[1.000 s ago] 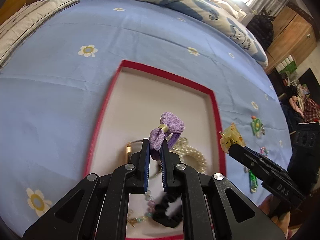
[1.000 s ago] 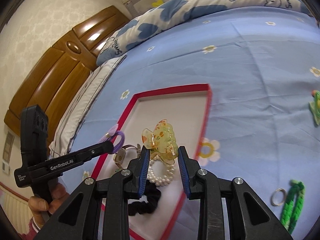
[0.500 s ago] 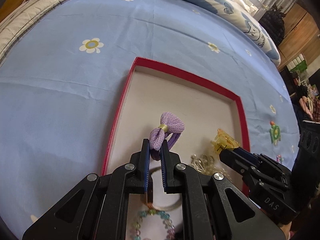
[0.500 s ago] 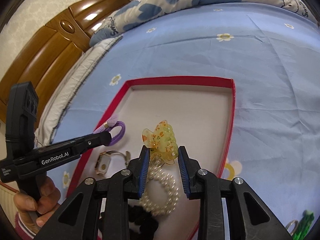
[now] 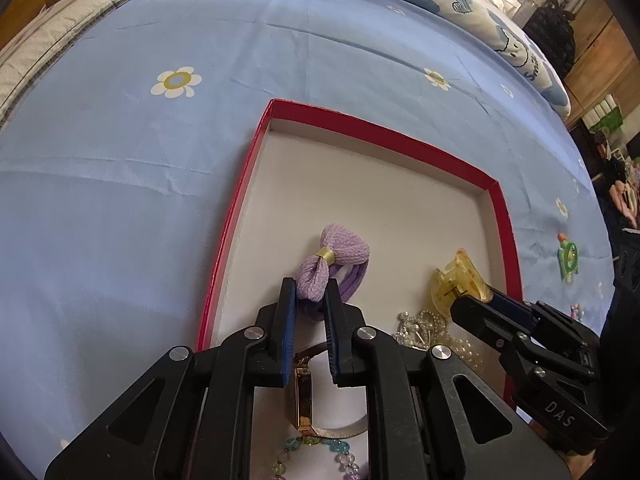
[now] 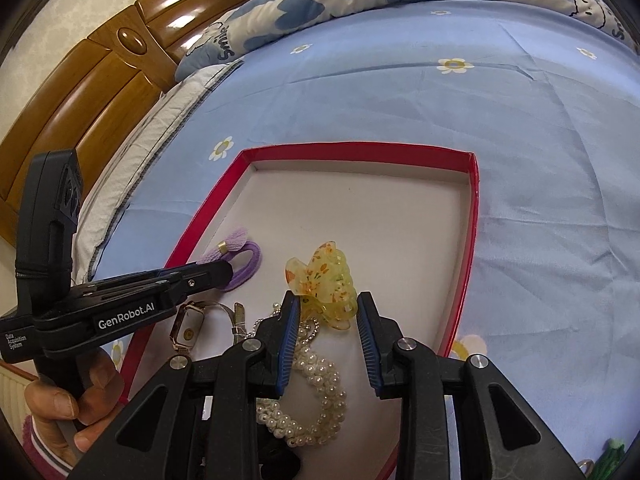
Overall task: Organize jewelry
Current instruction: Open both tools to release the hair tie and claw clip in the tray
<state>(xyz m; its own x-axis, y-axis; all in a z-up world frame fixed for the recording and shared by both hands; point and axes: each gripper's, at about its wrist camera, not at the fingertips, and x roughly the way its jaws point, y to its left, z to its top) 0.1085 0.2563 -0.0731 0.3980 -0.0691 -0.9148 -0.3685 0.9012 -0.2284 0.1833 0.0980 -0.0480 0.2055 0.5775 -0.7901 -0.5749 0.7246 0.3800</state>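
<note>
Now the left tongs (image 5: 310,304) begin opening around the purple bow tie (image 5: 334,260) inside the red tray (image 5: 510,232); right tongs (image 6: 326,312) clamp the yellow claw clip (image 6: 324,284); green pieces beyond them remain outside.

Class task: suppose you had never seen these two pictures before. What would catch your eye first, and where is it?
First, the red-rimmed tray on the blue flowered bedsheet. Inside it, the left claw, jaws opening, has a purple bow hair tie between its pads, and the right claw grips a yellow butterfly hair clip just above a pearl bracelet.
</note>
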